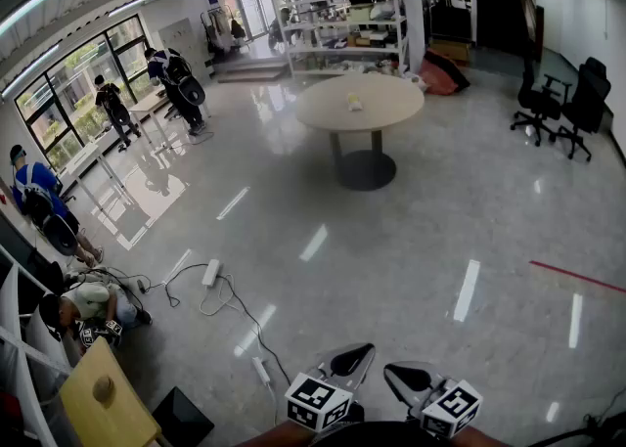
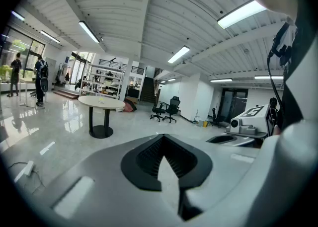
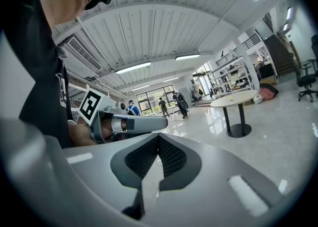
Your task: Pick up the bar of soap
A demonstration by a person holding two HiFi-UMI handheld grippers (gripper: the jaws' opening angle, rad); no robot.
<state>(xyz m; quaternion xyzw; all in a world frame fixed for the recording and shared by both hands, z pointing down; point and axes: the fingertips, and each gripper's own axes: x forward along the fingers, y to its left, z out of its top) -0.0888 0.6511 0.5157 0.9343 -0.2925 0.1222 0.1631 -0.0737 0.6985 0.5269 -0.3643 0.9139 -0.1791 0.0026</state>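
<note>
The bar of soap [image 1: 354, 101] is a small pale yellow block on top of a round beige table [image 1: 391, 108] far across the room. It shows as a tiny speck on that table in the left gripper view [image 2: 102, 100] and the right gripper view [image 3: 230, 97]. My left gripper [image 1: 358, 355] and right gripper [image 1: 399, 375] sit side by side at the bottom edge of the head view, well short of the table. Both point roughly level toward the room. The left gripper [image 2: 164, 139] has its jaws together with nothing between them, and so does the right gripper [image 3: 159, 139].
A white power strip [image 1: 210, 272] and trailing cables [image 1: 245, 313] lie on the glossy floor ahead to the left. Two black office chairs [image 1: 562, 108] stand at the right, shelving [image 1: 342, 20] behind the table. Several people are along the left windows. A wooden table [image 1: 103, 401] is at the lower left.
</note>
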